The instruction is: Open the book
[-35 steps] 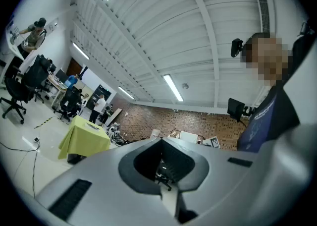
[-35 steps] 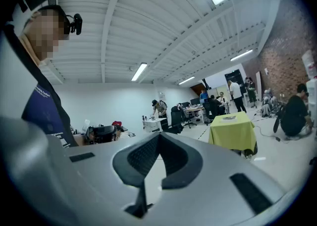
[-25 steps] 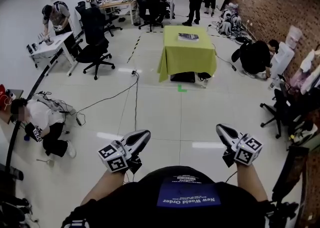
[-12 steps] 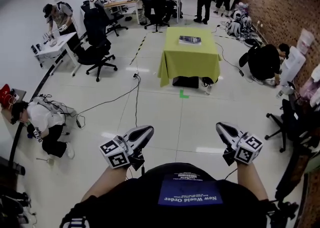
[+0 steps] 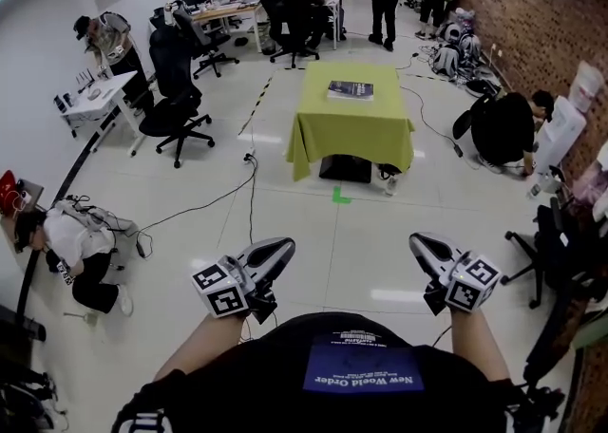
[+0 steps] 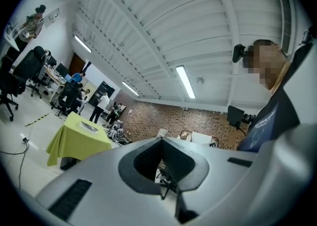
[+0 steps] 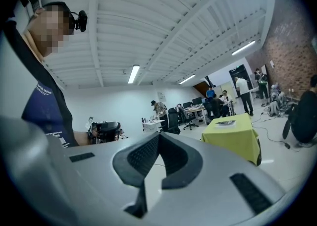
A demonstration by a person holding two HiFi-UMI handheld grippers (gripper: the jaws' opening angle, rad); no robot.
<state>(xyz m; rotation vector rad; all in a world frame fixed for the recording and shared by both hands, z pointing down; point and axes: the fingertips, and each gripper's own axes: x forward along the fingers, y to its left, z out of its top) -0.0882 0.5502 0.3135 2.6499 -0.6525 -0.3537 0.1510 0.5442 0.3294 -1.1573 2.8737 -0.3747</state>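
Note:
The closed book (image 5: 351, 90) lies flat near the far edge of a table draped in a yellow-green cloth (image 5: 351, 132), several steps ahead across the floor. My left gripper (image 5: 280, 249) and right gripper (image 5: 418, 243) are held out in front of my chest, far short of the table, both shut and empty. In the left gripper view the left gripper (image 6: 161, 139) has its tips together, and the book (image 6: 90, 127) is small at the left. The right gripper view shows the right gripper (image 7: 158, 135) shut, with the book (image 7: 225, 123) on the table (image 7: 235, 141) at the right.
A cable (image 5: 252, 184) runs along the floor toward the table, and a green tape mark (image 5: 340, 197) lies before it. One person crouches at left (image 5: 71, 241), another at the table's right (image 5: 503, 127). Office chairs (image 5: 176, 103) stand left, another chair (image 5: 551, 251) right.
The table with the book has come nearer in the head view as I walk toward it. Both grippers keep their place before my chest and stay shut.

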